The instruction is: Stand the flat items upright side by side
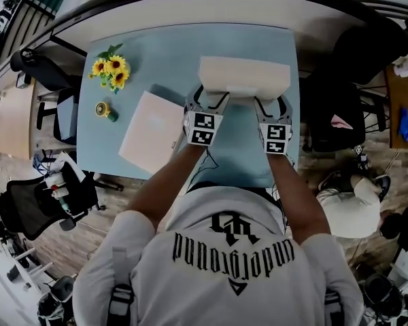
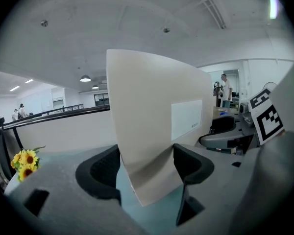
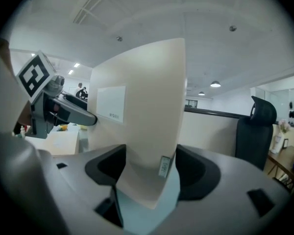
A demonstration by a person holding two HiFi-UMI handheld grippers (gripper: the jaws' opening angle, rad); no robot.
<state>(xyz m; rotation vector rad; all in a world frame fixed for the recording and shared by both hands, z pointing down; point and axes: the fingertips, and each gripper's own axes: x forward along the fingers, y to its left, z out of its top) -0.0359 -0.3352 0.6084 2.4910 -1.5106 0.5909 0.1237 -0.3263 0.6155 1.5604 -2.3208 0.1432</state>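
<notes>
You have the cream flat packet point(image 1: 243, 77) standing on edge between both tools, near the far side of the pale blue table point(image 1: 177, 46), with its long upper edge running left to right in the head view. Your left gripper point(image 1: 207, 100) is clamped on the packet's left end. In the left gripper view point(image 2: 147, 168) both dark pads press on the packet point(image 2: 152, 116), and its soft face puckers where they bite. A lower corner of the packet hangs below the jaws. Your right gripper point(image 1: 273, 107) is clamped on the right end in the same way. In the right gripper view point(image 3: 149, 170) the packet point(image 3: 142, 111) fills the gap from pad to pad, with a small tag point(image 3: 164, 167) showing near the right-hand pad. A white label point(image 2: 186, 119) sits on the face turned toward you. Whether the packet's bottom edge meets the table cannot be made out from any view. The second flat packet point(image 1: 151, 131) lies face up on the table to the left of your left gripper, turned at an angle and apart from the held one. Beyond it, near the table's far left corner, sits a bunch of sunflowers point(image 1: 111, 68), with a small yellow and green object point(image 1: 105, 110) just nearer to you. Your forearms reach straight out, and the marker cubes point(image 1: 202, 128) face up at the head camera.
</notes>
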